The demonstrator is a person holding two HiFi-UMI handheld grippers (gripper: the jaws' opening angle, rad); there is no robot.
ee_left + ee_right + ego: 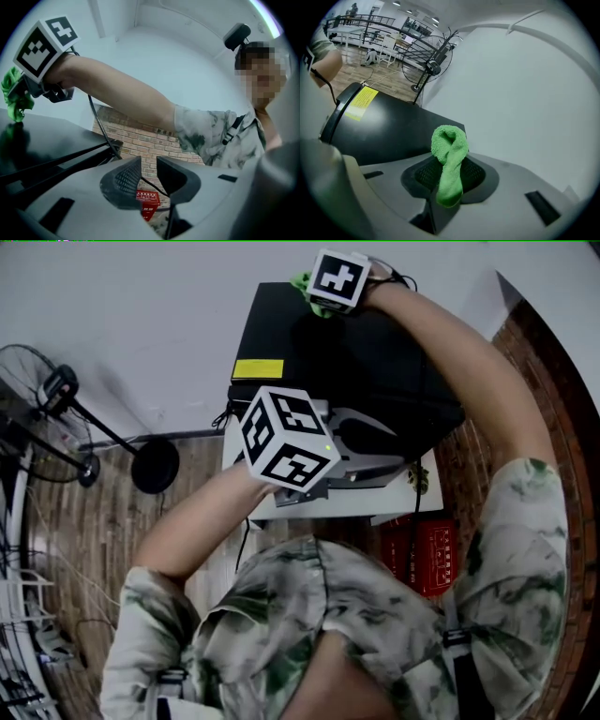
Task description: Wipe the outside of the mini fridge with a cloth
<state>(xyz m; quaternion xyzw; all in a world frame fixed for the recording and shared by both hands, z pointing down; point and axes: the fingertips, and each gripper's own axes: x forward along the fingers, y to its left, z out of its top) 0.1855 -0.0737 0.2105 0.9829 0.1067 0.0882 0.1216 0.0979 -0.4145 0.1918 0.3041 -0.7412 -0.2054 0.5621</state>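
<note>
The black mini fridge (375, 362) with a yellow label (258, 368) stands against the white wall. My right gripper (309, 287) is at the fridge's far top edge, shut on a green cloth (302, 282). In the right gripper view the cloth (449, 159) hangs folded between the jaws, just above the fridge top (389, 126). My left gripper (384, 442) hovers over the fridge's near right part. Its jaws (149, 176) stand a little apart with nothing between them. From the left gripper view the cloth (14, 96) touches the glossy fridge top (37, 136).
The fridge sits on a white stand (328, 507). A red box (422, 545) lies below on the right, by a brick wall (562, 399). A floor fan (37, 399) with a round base (155, 463) stands to the left on the wooden floor.
</note>
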